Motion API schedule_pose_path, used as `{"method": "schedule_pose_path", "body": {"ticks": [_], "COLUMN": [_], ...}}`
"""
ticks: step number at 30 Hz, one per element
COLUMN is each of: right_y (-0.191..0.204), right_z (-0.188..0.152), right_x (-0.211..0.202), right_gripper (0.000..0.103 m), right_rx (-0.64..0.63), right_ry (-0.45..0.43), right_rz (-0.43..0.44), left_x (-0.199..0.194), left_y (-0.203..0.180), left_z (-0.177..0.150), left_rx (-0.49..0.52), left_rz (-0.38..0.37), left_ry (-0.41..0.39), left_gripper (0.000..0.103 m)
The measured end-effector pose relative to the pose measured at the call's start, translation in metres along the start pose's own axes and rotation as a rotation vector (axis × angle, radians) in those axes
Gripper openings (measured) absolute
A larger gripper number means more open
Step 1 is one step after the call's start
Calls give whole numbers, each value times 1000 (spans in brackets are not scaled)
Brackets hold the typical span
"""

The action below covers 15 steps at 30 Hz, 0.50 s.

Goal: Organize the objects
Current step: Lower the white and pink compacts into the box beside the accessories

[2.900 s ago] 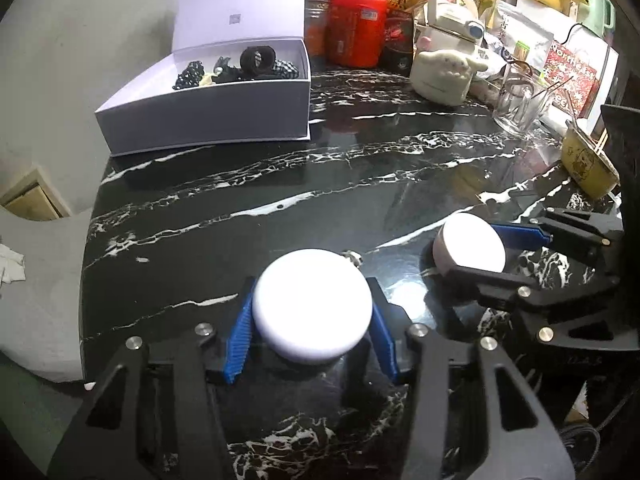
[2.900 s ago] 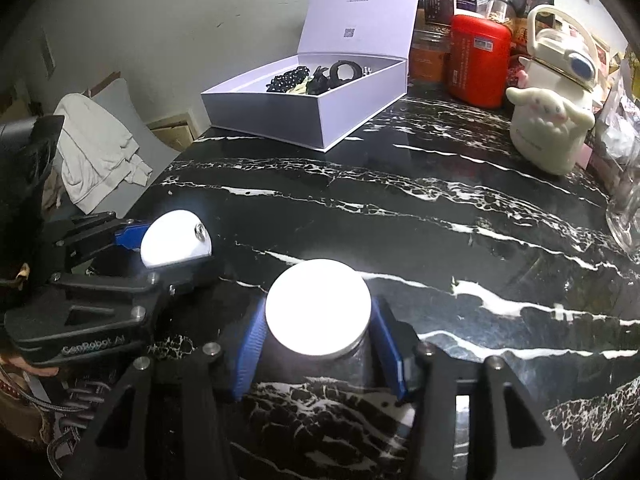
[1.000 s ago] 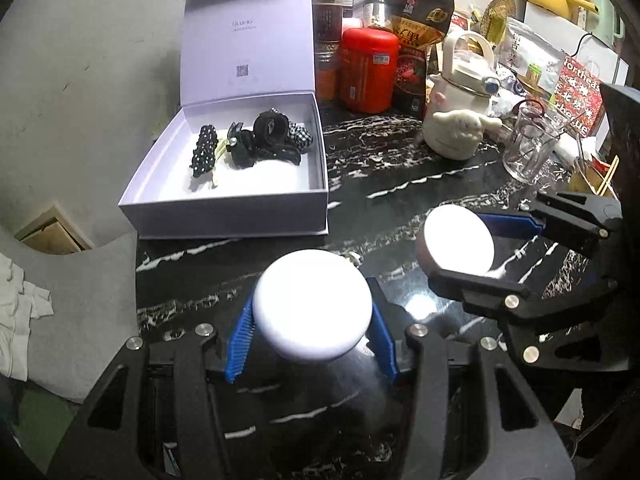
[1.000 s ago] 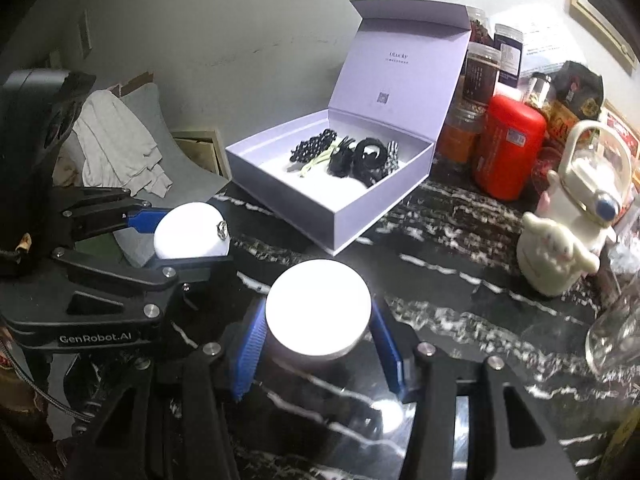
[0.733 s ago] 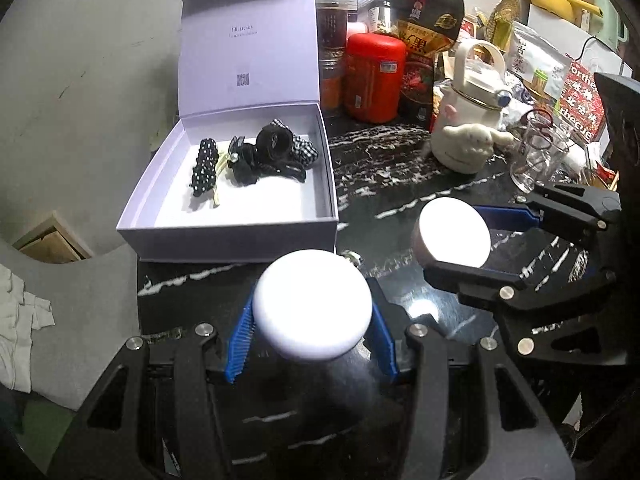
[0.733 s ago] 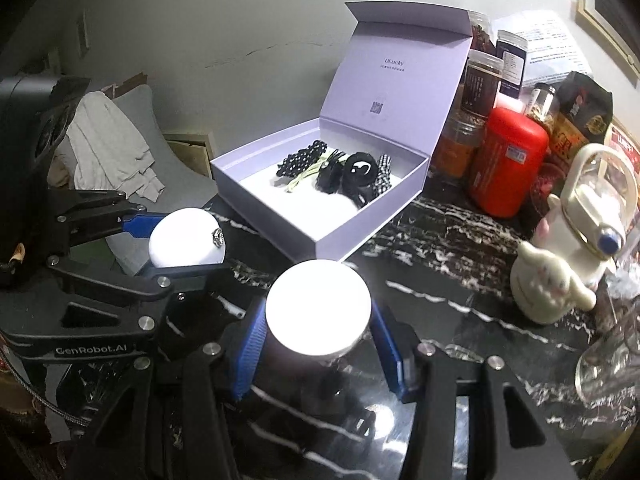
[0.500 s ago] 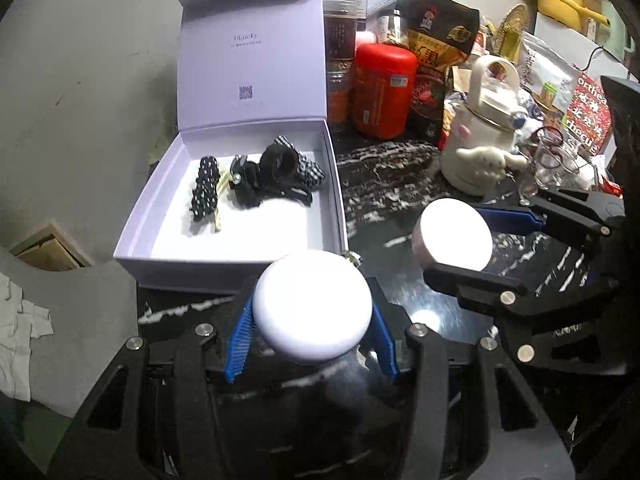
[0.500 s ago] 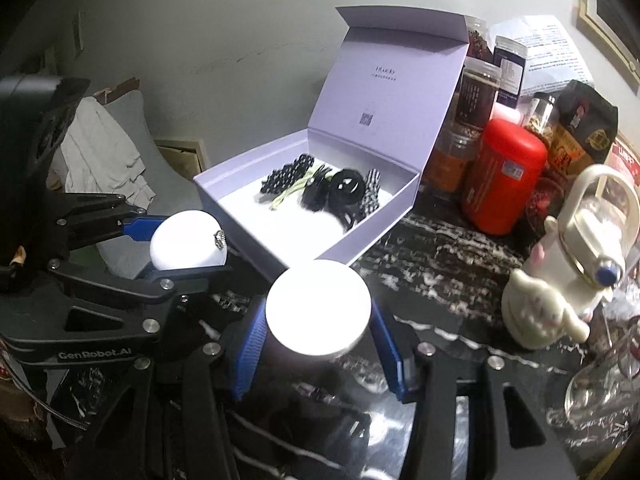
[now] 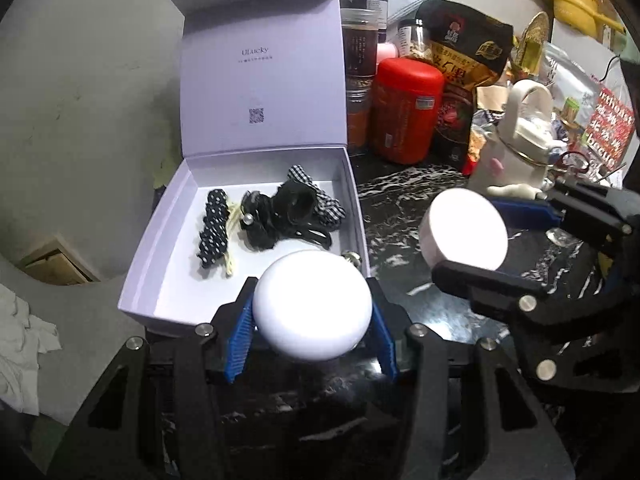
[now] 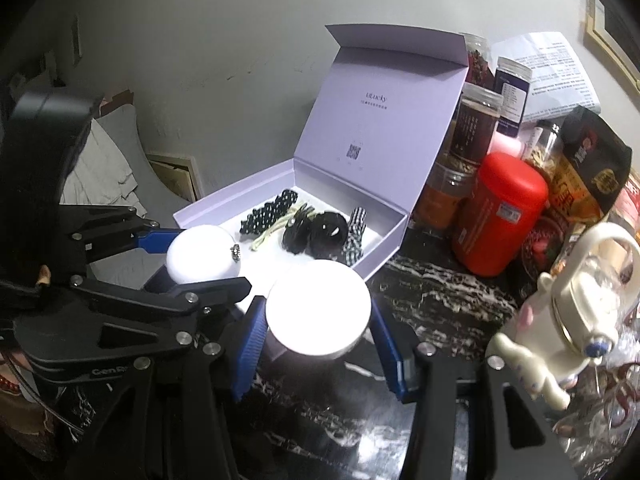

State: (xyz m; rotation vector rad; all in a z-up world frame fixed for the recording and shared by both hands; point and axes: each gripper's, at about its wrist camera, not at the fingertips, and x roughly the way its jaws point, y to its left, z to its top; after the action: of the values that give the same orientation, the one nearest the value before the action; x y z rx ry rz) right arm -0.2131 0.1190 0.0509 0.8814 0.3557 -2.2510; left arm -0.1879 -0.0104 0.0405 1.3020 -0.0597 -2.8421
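Note:
My left gripper [image 9: 312, 308] is shut on a white domed round case [image 9: 313, 304] with a small metal clasp, held above the front edge of the open lilac box [image 9: 160, 216]. My right gripper [image 10: 318, 320] is shut on a flat white round jar [image 10: 318, 306], held just in front of the box's near right corner [image 10: 394, 236]. Each gripper shows in the other's view: the right one [image 9: 476, 236] and the left one [image 10: 200, 256]. The box holds black hair ties and clips [image 9: 280, 212], also seen in the right wrist view [image 10: 316, 232]. Its lid stands upright.
The box sits on a black marble counter [image 9: 400, 216]. Behind it stand a red canister [image 9: 404, 108], brown jars [image 9: 362, 60], a dark snack bag [image 9: 472, 52] and a white character kettle [image 9: 516, 152]. A grey cushion and white cloth [image 10: 100, 172] lie left of the counter.
Both grippers, still holding their white objects, have risen and moved forward toward the lilac box, which now looks closer and larger. The left case now hangs over the box's front edge.

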Motion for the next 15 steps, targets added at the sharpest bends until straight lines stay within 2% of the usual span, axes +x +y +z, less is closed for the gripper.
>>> {"method": "schedule_pose_path", "body": {"ticks": [3, 15], "right_y": [-6, -26], "right_z": [6, 37], "right_x": [6, 38], "right_gripper": [53, 52], "right_rx": [7, 29], "right_ry": [-5, -18], "right_rz": [21, 10], "left_x": [6, 33], "left_y": [5, 30], "left_z": [9, 41], "left_rx": [-15, -70], "left_rz": [3, 66], "left_ry": [-1, -19], "left_gripper": [49, 49]}}
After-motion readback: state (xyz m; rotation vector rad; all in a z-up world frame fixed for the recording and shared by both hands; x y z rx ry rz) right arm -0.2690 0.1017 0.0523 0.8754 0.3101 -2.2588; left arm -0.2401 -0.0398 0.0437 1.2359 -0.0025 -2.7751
